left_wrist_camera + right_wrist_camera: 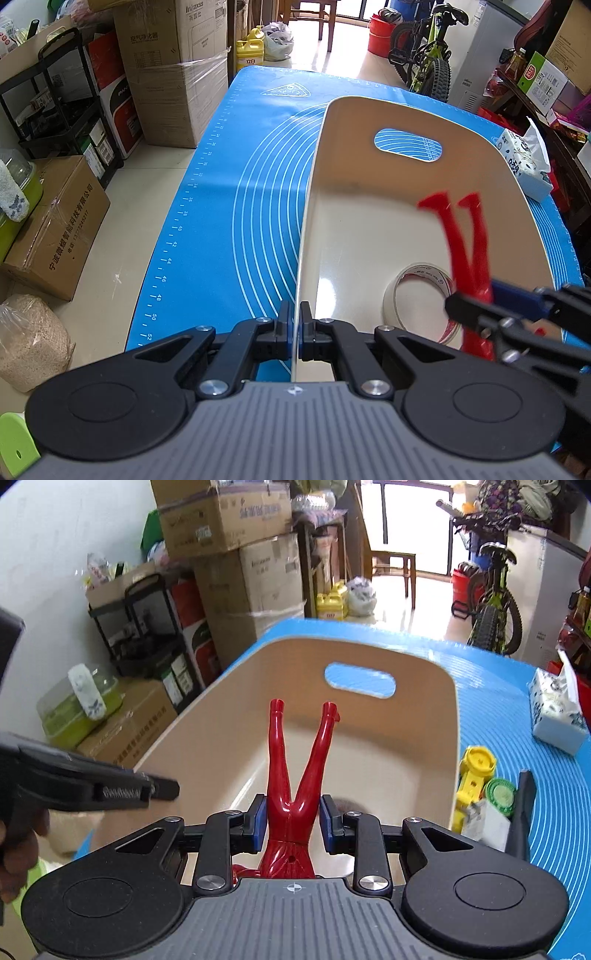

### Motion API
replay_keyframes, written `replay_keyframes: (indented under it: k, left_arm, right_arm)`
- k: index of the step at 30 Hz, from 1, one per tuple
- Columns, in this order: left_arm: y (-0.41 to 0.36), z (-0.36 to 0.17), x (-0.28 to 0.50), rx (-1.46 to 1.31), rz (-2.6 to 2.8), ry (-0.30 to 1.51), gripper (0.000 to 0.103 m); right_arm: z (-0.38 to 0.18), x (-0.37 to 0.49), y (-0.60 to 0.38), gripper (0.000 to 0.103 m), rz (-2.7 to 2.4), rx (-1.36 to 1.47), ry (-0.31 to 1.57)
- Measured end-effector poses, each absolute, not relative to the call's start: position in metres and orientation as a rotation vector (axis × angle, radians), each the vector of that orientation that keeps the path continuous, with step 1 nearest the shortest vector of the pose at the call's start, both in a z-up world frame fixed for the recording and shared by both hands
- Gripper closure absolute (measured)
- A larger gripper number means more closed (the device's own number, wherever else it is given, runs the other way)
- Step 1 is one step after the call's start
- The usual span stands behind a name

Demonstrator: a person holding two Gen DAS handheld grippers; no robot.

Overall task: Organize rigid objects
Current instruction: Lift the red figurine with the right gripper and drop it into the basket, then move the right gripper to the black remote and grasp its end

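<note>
My left gripper (pixel 295 321) is shut on the near rim of a beige plastic bin (pixel 369 155) with a handle slot, which stands on a blue mat (pixel 221 221). A roll of clear tape (pixel 391 299) lies inside the bin. A red plastic figure (pixel 291 775) is held by its hips in my right gripper (pixel 291 823), legs pointing forward over the bin (pixel 221 738). In the left wrist view the figure (pixel 469 236) looks blurred, with the right gripper (pixel 480 301) at the bin's right side. The left gripper (pixel 166 788) shows at the left of the right wrist view.
Right of the bin on the mat (pixel 517 672) lie a yellow toy (pixel 476 771), a green lid (pixel 500 794), a white object (pixel 487 823) and a tissue pack (pixel 554 712). Cardboard boxes (pixel 62 229) and a black rack (pixel 62 107) stand on the floor left of the table.
</note>
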State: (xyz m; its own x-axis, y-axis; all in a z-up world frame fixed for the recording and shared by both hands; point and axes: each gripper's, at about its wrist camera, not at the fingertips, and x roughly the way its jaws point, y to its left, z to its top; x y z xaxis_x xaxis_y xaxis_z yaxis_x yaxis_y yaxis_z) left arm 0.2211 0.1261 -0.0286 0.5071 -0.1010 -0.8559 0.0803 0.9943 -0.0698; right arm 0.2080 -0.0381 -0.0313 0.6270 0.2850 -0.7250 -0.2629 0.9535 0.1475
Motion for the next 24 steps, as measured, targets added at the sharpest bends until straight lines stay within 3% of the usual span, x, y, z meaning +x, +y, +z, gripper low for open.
replay_keyframes:
  k: [11, 14, 24]
  left_arm:
    - [0.125, -0.029, 0.221, -0.019, -0.108, 1.035, 0.099]
    - [0.125, -0.029, 0.221, -0.019, -0.108, 1.035, 0.099]
    - [0.125, -0.029, 0.221, -0.019, -0.108, 1.035, 0.099]
  right_arm:
    - [-0.058, 0.21, -0.036, 0.064, 0.346, 0.006, 0.954]
    - [-0.051, 0.208, -0.043, 0.05, 0.353, 0.03, 0.918]
    - [-0.012, 0.196, -0.065, 0.04, 0.297, 0.023, 0.75]
